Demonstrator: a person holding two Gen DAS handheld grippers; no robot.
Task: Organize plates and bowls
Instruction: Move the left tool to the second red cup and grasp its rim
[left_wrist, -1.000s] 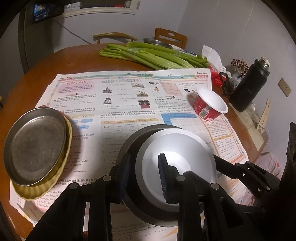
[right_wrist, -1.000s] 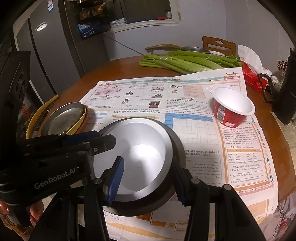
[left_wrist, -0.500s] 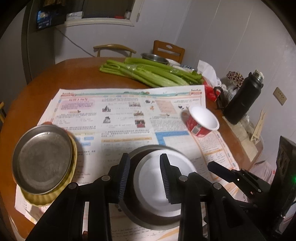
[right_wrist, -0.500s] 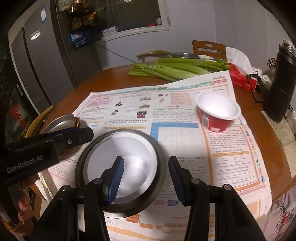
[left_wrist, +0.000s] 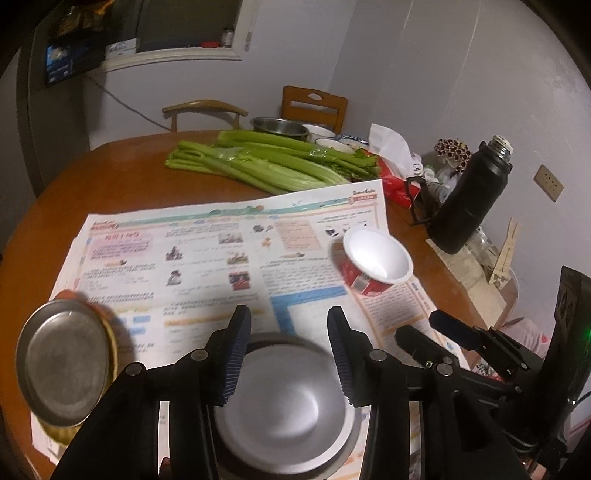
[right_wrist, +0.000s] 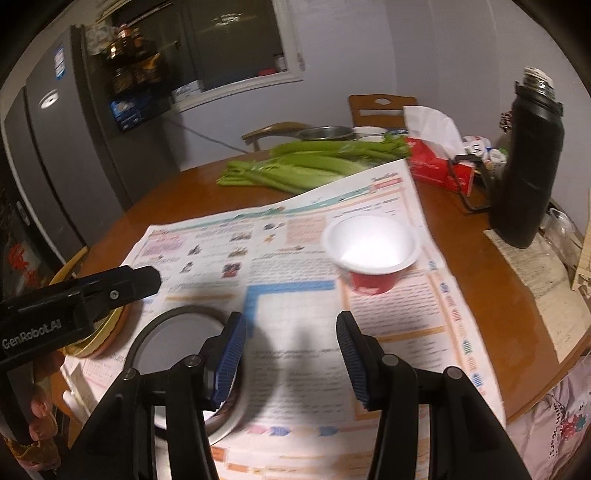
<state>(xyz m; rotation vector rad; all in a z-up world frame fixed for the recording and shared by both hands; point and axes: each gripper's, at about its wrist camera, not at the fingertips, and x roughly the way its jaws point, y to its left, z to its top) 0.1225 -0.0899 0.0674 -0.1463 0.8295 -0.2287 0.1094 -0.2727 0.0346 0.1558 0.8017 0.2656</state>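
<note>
Probably going for the red paper bowl (right_wrist: 371, 251) next. Sits upright on the newspaper (right_wrist: 399, 332), just ahead-right of the right gripper (right_wrist: 290, 321), gaping and empty. Farther from the left gripper (left_wrist: 290, 314), opening, clear above the nested bowls (left_wrist: 284, 406).

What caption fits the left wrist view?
Left gripper opening above nested metal bowl, stacked plates and red cup on the newspaper.

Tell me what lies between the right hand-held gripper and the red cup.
Only newspaper: in the right wrist view, the stretch from the right hand-held gripper to the red cup holds printed pages and shadow, no dish.
</note>
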